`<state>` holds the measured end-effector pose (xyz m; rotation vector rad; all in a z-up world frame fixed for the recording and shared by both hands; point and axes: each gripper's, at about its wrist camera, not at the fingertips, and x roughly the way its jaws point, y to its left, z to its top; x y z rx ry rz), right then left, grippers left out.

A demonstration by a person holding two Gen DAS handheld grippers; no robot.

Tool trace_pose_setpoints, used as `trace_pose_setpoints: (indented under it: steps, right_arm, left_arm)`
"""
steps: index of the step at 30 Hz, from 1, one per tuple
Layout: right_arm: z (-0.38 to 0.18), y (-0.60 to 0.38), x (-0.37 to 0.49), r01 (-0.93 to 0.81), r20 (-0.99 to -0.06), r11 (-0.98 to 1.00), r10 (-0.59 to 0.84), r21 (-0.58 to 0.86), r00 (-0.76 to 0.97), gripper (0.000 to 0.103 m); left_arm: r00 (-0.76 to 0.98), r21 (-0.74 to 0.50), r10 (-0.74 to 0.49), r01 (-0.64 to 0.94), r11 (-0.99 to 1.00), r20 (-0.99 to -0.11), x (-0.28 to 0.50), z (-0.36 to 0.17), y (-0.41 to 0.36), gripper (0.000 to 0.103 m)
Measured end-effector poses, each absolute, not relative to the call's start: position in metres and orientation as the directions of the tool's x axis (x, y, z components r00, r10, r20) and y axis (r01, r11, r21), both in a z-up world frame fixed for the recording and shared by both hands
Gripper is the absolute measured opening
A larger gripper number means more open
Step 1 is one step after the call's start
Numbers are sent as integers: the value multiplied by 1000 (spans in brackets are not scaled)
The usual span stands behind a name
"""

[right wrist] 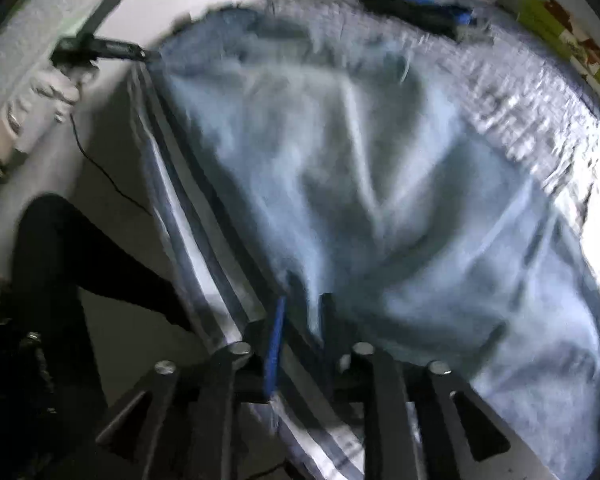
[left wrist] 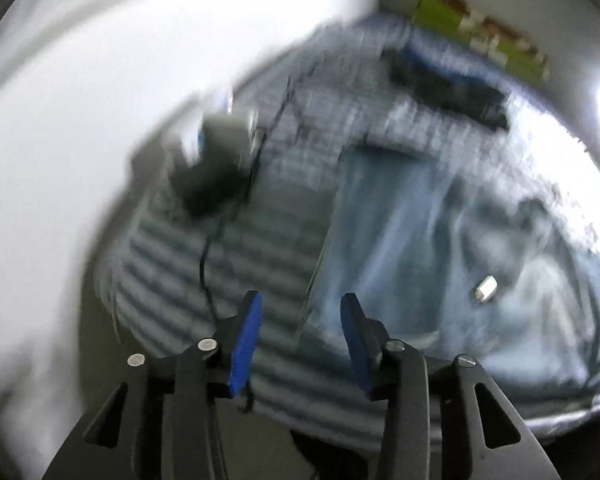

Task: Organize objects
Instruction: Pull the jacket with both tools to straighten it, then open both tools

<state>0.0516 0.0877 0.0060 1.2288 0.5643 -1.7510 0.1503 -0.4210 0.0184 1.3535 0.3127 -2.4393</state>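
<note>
While rumpled and unfolded on striped bedding (left wrist: 236,264), pale blue garment (right wrist: 380,184) lies mid-bed, barely organized; left gripper (left wrist: 300,312) spread and empty at its left edge, right gripper (right wrist: 300,320) parted over near hem, grip unclear.

Pale wall (left wrist: 80,80), striped bedcover (left wrist: 188,280), green-and-white boxes (left wrist: 484,36) by the far edge

A garment spread over my bed, with things at the far end.

In my right view the garment (right wrist: 380,184) lies on the bed (right wrist: 540,120), a folded item (right wrist: 416,10) behind it at the far edge. My left tool (left wrist: 300,300) hangs over the garment's left edge, a cable (left wrist: 208,272) trailing to its left; boxes (left wrist: 480,32) sit beyond the bed.
</note>
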Motion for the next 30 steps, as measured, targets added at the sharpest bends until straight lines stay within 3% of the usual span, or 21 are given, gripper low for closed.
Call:
trace_pose_setpoints:
  steps: [1, 5, 11, 13, 16, 20, 25, 26, 27, 28, 30]
  right_arm:
    - [19, 92, 41, 848, -886, -508, -451, 153, -111, 37]
    - [43, 91, 3, 790, -839, -576, -521, 211, -155, 38]
    - [39, 56, -79, 695, -804, -642, -573, 322, -157, 38]
    - [29, 41, -106, 663, -795, -649, -592, 374, -132, 38]
    - [9, 16, -137, 619, -791, -656, -606, 432, -89, 38]
    - [-10, -14, -169, 582, -762, -628, -647, 517, -23, 42]
    - [-38, -53, -190, 521, -726, -582, -679, 624, 111, 47]
    - [-42, -61, -186, 535, -739, -582, -662, 613, 125, 46]
    - [-43, -70, -179, 569, -755, -572, -640, 591, 142, 29]
    - [-41, -75, -173, 602, -771, -563, -620, 566, 144, 2]
    - [-29, -84, -159, 703, -818, -570, -575, 425, 28, 2]
  left_arm:
    - [-521, -46, -170, 375, -926, -836, 146, 29, -416, 45]
    - [-598, -104, -83, 271, -957, -797, 102, 59, -386, 47]
    - [-555, -173, 58, 157, -972, -830, 27, 17, -344, 47]
    - [-509, -147, 43, 167, -975, -860, 9, -10, -336, 47]
    - [-442, -25, -79, 225, -974, -894, 0, -48, -339, 44]
    - [-531, -110, -39, 245, -963, -847, 15, -51, -347, 44]
    - [-536, -80, -58, 231, -970, -842, 15, -54, -344, 44]
    - [-541, -99, -44, 233, -967, -840, 16, -54, -346, 44]
    - [-546, -117, -31, 235, -965, -837, 16, -55, -349, 45]
    - [-551, -139, -15, 237, -962, -834, 18, -54, -353, 44]
    - [-559, -188, 18, 248, -950, -829, 21, -53, -361, 44]
